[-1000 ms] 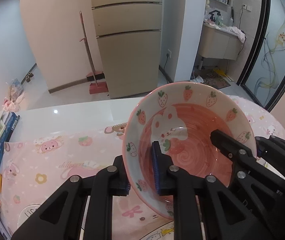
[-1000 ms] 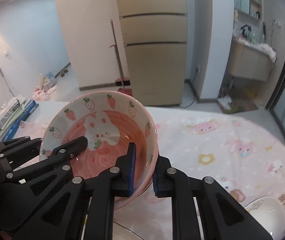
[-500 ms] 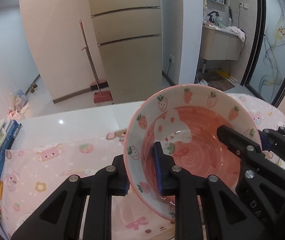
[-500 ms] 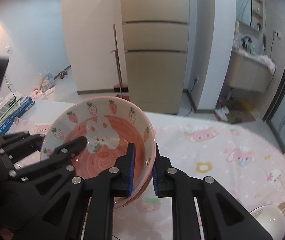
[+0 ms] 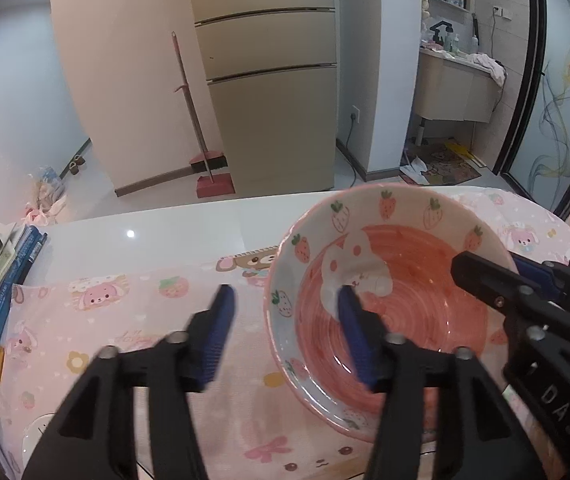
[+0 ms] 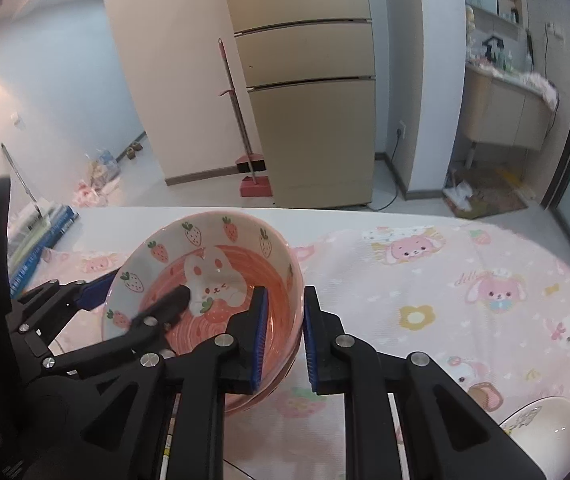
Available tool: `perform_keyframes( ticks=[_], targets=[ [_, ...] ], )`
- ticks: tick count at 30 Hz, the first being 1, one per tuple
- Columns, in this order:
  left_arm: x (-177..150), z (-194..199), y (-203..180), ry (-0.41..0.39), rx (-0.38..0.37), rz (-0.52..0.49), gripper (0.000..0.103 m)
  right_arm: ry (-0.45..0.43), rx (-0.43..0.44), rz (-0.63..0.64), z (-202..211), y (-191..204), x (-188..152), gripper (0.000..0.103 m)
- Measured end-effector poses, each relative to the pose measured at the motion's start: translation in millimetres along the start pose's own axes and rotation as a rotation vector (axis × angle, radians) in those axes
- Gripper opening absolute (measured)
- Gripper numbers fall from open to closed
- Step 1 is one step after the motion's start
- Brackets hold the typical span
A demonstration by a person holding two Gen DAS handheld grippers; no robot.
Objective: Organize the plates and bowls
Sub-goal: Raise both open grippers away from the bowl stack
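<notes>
The strawberry bowl, seemingly nested on another over the pink tablecloth, is clamped at its rim by the right gripper while the left gripper is being opened and should be drawn clear gently.

Glazed ceramic on the strawberry bowl, glossy and smooth, with small highlights in its pink well. Matt black plastic on the left gripper and the right gripper, with ribbed blue pads and bright metal screw heads. Soft matt printed cloth for the pink tablecloth. Polished, reflective white top on the desk. Satin sheen on the beige fridge. Glossy white glaze on the smaller bowl.
</notes>
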State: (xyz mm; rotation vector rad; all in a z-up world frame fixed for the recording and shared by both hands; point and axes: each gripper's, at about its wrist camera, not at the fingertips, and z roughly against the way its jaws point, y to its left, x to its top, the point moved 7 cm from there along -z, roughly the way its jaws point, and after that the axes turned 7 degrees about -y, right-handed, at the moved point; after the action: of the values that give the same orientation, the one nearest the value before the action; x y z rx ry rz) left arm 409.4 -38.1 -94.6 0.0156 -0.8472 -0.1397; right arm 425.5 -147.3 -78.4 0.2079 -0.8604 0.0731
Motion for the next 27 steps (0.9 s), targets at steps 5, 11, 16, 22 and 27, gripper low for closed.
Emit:
perform_keyframes(
  ticks=[5, 11, 16, 22, 27],
  targets=[
    [1.4, 1.1, 8.9, 0.004, -0.012, 0.033, 0.064, 0.009, 0.016, -0.031, -0.8, -9.7, 2.8, 0.017],
    [5.3, 5.7, 16.2, -0.003, -0.025, 0.057, 0.071, 0.024, 0.038, -0.078, -1.5, -15.7, 2.9, 0.017],
    [13.7, 18.1, 20.9, -0.036, -0.039, 0.077, 0.077, 0.021, 0.026, -0.088, 1.7, -18.5, 6.4, 0.022],
    [41.4, 55.7, 27.9, -0.136, -0.096, 0.121, 0.078, -0.057, 0.005, -0.104, 31.8, -17.5, 25.0, 0.040],
    [63.1, 116.0, 49.6, -0.253, -0.092, 0.154, 0.078, -0.186, 0.002, -0.065, 81.9, -7.1, 49.2, 0.052]
  ],
)
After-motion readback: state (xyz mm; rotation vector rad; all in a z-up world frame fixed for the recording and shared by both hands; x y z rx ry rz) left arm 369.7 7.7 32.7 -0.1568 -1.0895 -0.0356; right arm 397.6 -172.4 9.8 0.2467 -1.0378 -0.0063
